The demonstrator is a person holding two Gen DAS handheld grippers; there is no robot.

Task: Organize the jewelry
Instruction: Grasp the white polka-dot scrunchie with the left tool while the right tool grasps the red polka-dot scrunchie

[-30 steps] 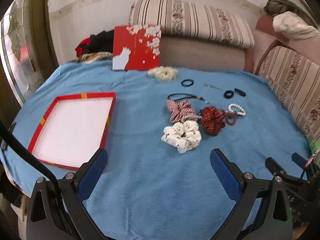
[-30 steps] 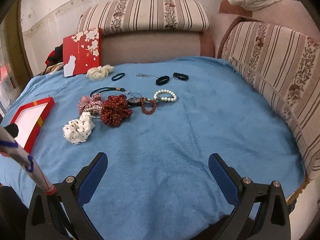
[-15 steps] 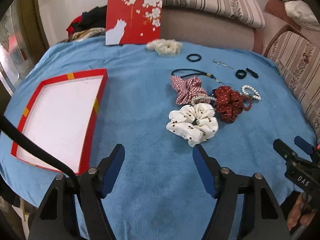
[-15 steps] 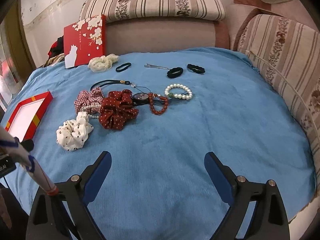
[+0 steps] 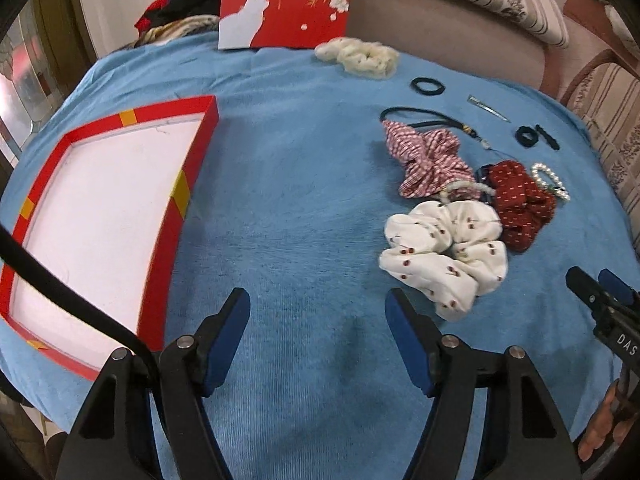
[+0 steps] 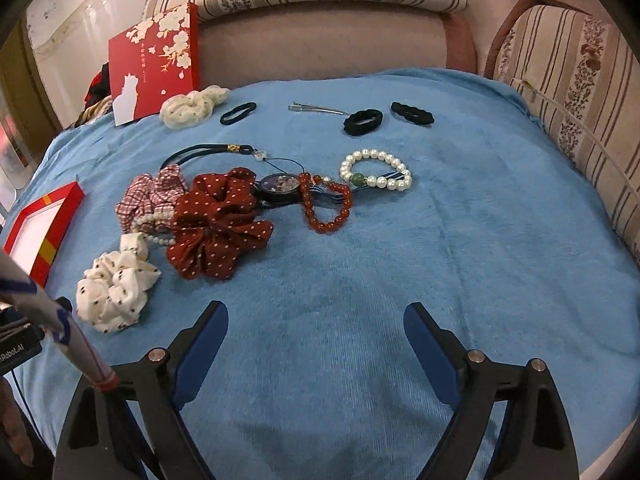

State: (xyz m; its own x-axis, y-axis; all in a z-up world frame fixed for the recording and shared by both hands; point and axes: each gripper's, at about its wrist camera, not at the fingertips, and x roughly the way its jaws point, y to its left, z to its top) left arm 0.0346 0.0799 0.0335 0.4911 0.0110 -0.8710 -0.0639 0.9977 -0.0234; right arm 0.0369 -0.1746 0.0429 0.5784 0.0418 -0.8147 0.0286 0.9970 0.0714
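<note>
Both grippers hang over the blue cloth (image 5: 304, 184), each empty. The left gripper (image 5: 318, 334) is partly spread; the right gripper (image 6: 316, 344) is wide, its jaws just closing a little. Jewelry and scrunchies lie centre-right, the tray (image 5: 200, 148) at left. This looks like the approach; next, I'd guess, comes pinching the white scrunchie (image 5: 444, 256).

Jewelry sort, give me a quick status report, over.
Left gripper and right gripper both open, empty, jaws just narrowed. Red tray empty; white scrunchie nearest the left gripper. Nothing in the way.
</note>
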